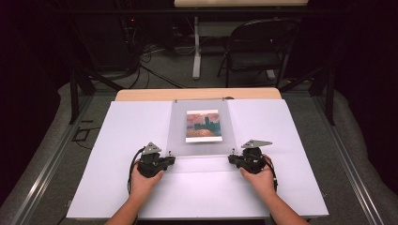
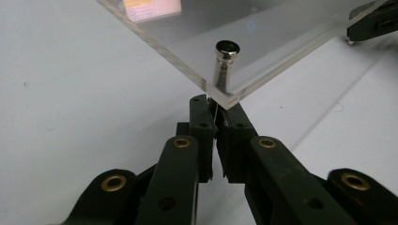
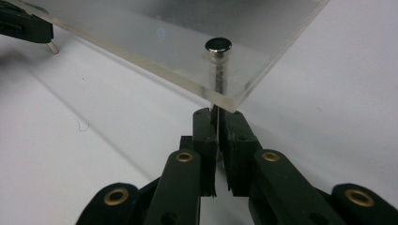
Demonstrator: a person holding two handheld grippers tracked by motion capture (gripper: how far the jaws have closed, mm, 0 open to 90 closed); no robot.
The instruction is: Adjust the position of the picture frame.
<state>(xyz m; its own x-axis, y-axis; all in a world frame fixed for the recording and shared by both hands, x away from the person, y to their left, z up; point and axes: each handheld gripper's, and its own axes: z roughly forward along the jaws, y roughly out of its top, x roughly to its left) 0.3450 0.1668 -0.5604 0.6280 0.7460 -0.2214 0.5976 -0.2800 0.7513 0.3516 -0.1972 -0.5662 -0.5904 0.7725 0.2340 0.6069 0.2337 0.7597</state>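
A clear acrylic sheet [image 1: 180,133] lies over a small landscape picture [image 1: 202,125] in the middle of the white table cover [image 1: 117,154]. A metal standoff passes through each near corner of the sheet. My left gripper [image 1: 172,159] is at the near left corner. In the left gripper view its jaws [image 2: 215,105] are shut on the thin pin under that corner's standoff [image 2: 225,61]. My right gripper [image 1: 231,158] is at the near right corner, its jaws [image 3: 218,115] shut on the thin pin below the other standoff [image 3: 217,56]. Both corners sit just above the jaw tips.
The white cover spreads wide to both sides and toward the near edge. A strip of wooden tabletop [image 1: 197,93] shows behind it. A folding chair [image 1: 256,47] and a table leg [image 1: 196,51] stand on the floor beyond.
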